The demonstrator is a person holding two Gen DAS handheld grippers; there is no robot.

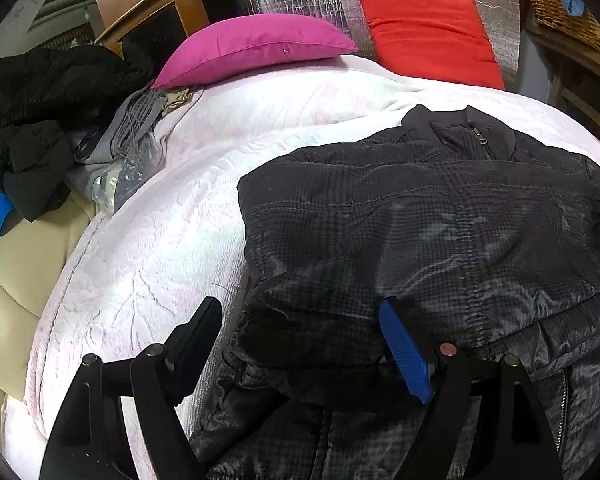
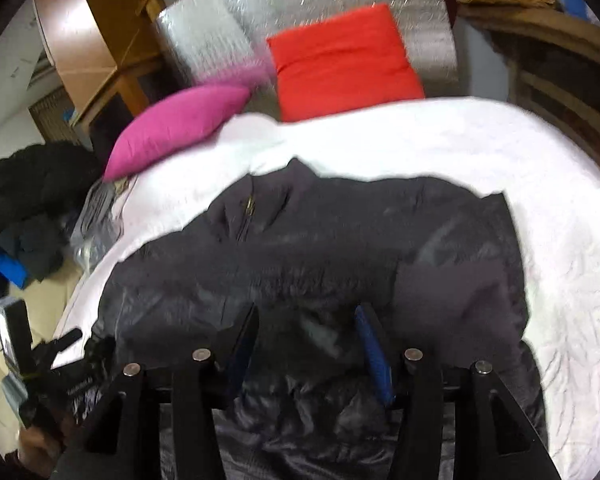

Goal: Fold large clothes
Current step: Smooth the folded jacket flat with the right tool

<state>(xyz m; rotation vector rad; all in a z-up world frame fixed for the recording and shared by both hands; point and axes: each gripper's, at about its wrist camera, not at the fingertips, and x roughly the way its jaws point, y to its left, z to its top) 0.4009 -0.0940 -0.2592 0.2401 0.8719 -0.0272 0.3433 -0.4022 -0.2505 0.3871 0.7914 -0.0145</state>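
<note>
A: Where's the jacket [image 1: 440, 216]?
B: On the bed [image 1: 160, 240], collar far, hem near both grippers.
A: Jaws?
B: Left gripper [image 1: 300, 332] gapes, straddling its left hem edge; right gripper [image 2: 306, 332] possibly pinching fabric, too blurred to tell.

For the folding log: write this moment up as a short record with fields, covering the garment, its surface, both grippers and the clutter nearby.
garment: dark checked jacket, spread flat, collar and zip away from the cameras
surface: white bedspread
left gripper: open, over the jacket's left edge, one finger above the bedspread
right gripper: jaws apart over the jacket's middle; blur hides whether the pads touch fabric
pillows: pink pillow and red pillow at the head of the bed
beside bed: pile of dark clothes on the left
</note>
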